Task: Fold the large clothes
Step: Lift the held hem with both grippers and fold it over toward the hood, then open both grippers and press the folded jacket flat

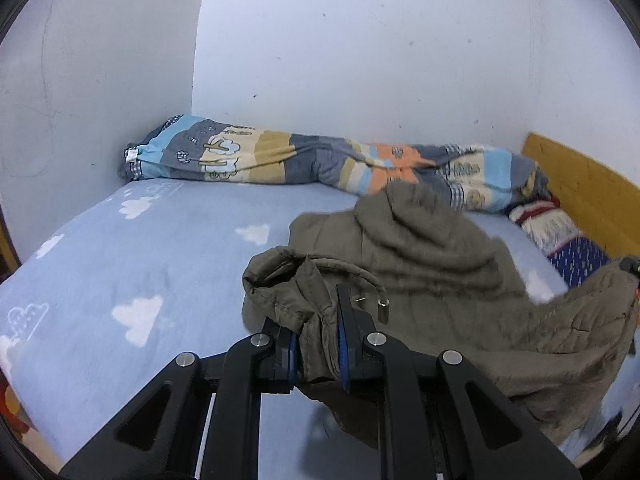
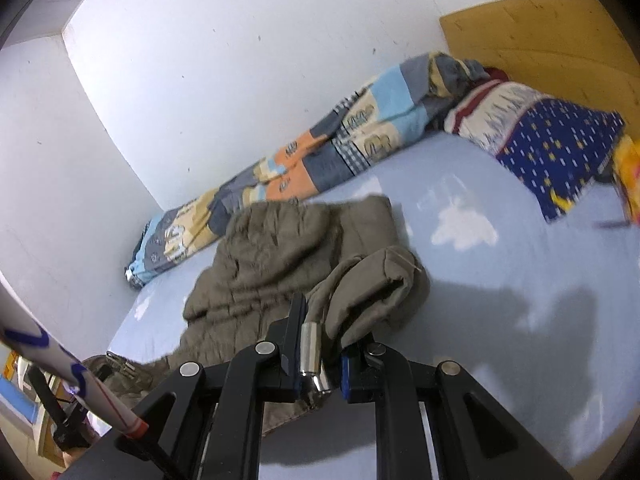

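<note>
An olive-brown padded jacket (image 1: pixel 432 264) lies crumpled on the light-blue bed sheet (image 1: pixel 140 248). My left gripper (image 1: pixel 320 320) is shut on a bunched edge of the jacket, with a drawstring and its metal toggle (image 1: pixel 383 309) hanging beside the right finger. In the right wrist view the same jacket (image 2: pixel 272 256) spreads toward the wall. My right gripper (image 2: pixel 322 344) is shut on another edge of it, with a metal cord end (image 2: pixel 311 354) between the fingers. Both held edges are lifted a little above the sheet.
A rolled patchwork quilt (image 1: pixel 304 160) lies along the white wall. A red-white and dark-blue patterned blanket (image 2: pixel 552 136) lies by the wooden headboard (image 2: pixel 552 40). A white striped sleeve or pole (image 2: pixel 64 364) crosses the lower left of the right wrist view.
</note>
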### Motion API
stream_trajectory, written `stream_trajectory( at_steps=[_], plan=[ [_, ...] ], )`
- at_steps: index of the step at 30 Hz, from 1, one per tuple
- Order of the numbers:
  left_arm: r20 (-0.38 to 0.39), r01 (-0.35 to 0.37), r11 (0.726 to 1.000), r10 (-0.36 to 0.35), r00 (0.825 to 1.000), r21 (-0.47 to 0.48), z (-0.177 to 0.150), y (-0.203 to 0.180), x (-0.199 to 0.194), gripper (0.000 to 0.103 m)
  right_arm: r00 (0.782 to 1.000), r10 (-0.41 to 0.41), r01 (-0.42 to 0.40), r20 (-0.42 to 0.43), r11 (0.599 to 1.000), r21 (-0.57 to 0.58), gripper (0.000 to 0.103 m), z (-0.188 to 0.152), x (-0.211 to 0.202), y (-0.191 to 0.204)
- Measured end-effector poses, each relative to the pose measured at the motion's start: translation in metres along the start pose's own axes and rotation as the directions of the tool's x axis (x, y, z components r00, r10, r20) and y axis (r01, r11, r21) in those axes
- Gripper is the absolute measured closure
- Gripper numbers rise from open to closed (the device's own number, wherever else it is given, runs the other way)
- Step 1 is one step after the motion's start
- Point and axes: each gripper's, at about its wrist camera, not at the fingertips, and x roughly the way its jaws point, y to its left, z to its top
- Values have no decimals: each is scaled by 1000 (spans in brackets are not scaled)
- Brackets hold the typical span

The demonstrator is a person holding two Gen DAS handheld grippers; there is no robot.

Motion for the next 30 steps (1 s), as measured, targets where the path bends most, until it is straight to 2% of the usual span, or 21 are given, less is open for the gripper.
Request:
stream_trajectory(
  at_steps=[3,8,11,14,17,20,25,30],
  plan=[
    [5,5,1000,-5,1000,-14,29,-1,22,88,1000,-4,4,15,1000,-11,89,30,20,5],
    [-2,-1,1000,1,1000,-5,88,-15,85,87,999,-16,17,29,1000,-14,89,79,70,8],
    [-35,-2,999,1,999,-32,118,-18,131,83,999,-38,38,21,999,-4,89,109,114,5],
    [-63,6,996,-11,998,-84,140,-13,170,74,998,-64,64,-6,998,27,89,134,162,-3],
    [-57,0,995,-6,998,-103,153,-8,194,60,994,-98,100,-38,994,45,89,151,205,-10],
    [-40,-13,996,10,999,-86,161,-4,206,54,988,-139,143,-67,988,58,89,162,248,-21],
    [-24,-41,997,39,999,-68,163,5,217,54,970,-207,217,-124,973,72,89,166,311,-45],
    [-71,-13,1000,11,997,-19,147,-11,240,54,951,-259,276,-166,957,89,86,160,356,-63]
  ],
)
